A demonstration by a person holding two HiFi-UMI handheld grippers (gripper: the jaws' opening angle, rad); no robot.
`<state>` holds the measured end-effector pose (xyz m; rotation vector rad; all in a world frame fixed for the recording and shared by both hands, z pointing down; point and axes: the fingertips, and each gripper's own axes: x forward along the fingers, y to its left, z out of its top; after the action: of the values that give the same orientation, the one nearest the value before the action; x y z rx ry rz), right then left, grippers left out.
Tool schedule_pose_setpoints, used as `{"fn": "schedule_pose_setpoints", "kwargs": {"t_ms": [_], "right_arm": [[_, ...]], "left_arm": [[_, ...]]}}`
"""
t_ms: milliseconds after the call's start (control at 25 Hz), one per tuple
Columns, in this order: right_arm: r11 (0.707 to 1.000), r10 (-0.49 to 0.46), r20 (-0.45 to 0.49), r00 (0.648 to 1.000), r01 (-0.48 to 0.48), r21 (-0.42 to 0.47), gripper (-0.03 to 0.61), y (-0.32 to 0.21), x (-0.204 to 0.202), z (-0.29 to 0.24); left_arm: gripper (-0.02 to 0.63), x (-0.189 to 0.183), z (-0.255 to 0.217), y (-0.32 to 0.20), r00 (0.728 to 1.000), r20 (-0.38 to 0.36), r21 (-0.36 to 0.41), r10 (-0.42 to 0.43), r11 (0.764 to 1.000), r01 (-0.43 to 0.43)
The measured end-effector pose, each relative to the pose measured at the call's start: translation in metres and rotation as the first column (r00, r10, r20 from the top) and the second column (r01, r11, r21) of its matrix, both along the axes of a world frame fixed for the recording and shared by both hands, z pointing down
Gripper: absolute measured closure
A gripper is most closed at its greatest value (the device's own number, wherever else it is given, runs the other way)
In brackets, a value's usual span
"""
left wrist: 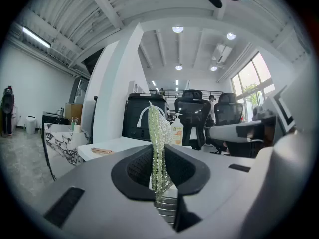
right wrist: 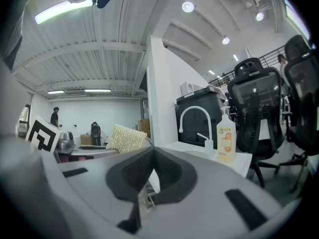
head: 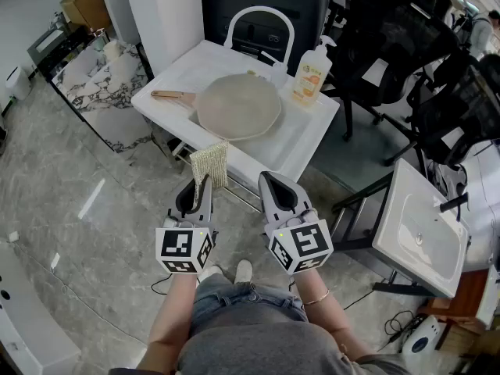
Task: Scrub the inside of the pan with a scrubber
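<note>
A beige pan (head: 238, 106) with a wooden handle (head: 173, 95) lies in the white sink unit (head: 308, 127) ahead of me. My left gripper (head: 200, 184) is shut on a pale green mesh scrubber (head: 209, 165), which sticks up from between its jaws (left wrist: 158, 151). It hangs short of the sink's near edge, clear of the pan. In the left gripper view the scrubber (left wrist: 158, 128) stands upright, with the pan's handle (left wrist: 102, 151) far behind at left. My right gripper (head: 269, 184) is beside it, shut with nothing held (right wrist: 152, 152). The right gripper view also catches the scrubber (right wrist: 127, 138) at left.
A soap pump bottle (head: 311, 73) and a white arched faucet (head: 262, 22) stand at the sink's far side. Black office chairs (head: 391, 45) crowd the right. A second white basin (head: 418, 229) sits at lower right, a marble-patterned table (head: 101, 80) at left.
</note>
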<state>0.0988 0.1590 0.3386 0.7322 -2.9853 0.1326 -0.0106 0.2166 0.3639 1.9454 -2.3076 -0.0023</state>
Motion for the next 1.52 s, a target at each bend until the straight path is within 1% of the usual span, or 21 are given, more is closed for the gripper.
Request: {"fn": "schedule_pose_setpoints", "kwargs": {"t_ms": [200,520,720,960,1200,1360,1520], "right_arm": [[1.000,-0.005,0.014,1.000,0.005,-0.009,0.569,-0.003,0.001,0.000],[0.998,-0.047,0.034,0.998,0.048,-0.028,0.568,-0.003,0.001,0.005],[0.999,-0.027,0.040,0.999,0.028,-0.041,0.568,-0.012,0.010,0.004],[0.999,0.001,0.031,1.000,0.000,-0.054,0.568,-0.027,0.019,0.005],[0.997,0.056,0.039,0.998,-0.054,-0.059,0.568,-0.050,0.023,0.001],[0.995,0.071,0.034,0.997,-0.069,-0.077,0.568,-0.064,0.016,0.008],[0.994,0.067,0.009,0.998,-0.066,-0.087,0.568,-0.080,-0.005,0.017]], "left_arm": [[0.548,0.001,0.001,-0.001,1.000,0.003,0.000,-0.001,1.000,0.001],[0.548,-0.006,0.007,0.006,0.999,-0.012,-0.008,-0.047,0.999,0.047],[0.548,-0.004,0.007,0.002,0.998,-0.023,-0.004,-0.052,0.999,0.052],[0.548,0.000,0.004,-0.009,0.999,-0.013,-0.008,-0.049,0.999,0.048],[0.548,-0.015,0.003,-0.021,0.998,-0.016,-0.019,-0.054,0.998,0.054],[0.548,-0.025,0.011,-0.035,0.999,-0.024,-0.030,-0.046,0.999,0.046],[0.548,-0.042,0.022,-0.058,0.999,-0.036,-0.046,-0.028,0.999,0.026]]}}
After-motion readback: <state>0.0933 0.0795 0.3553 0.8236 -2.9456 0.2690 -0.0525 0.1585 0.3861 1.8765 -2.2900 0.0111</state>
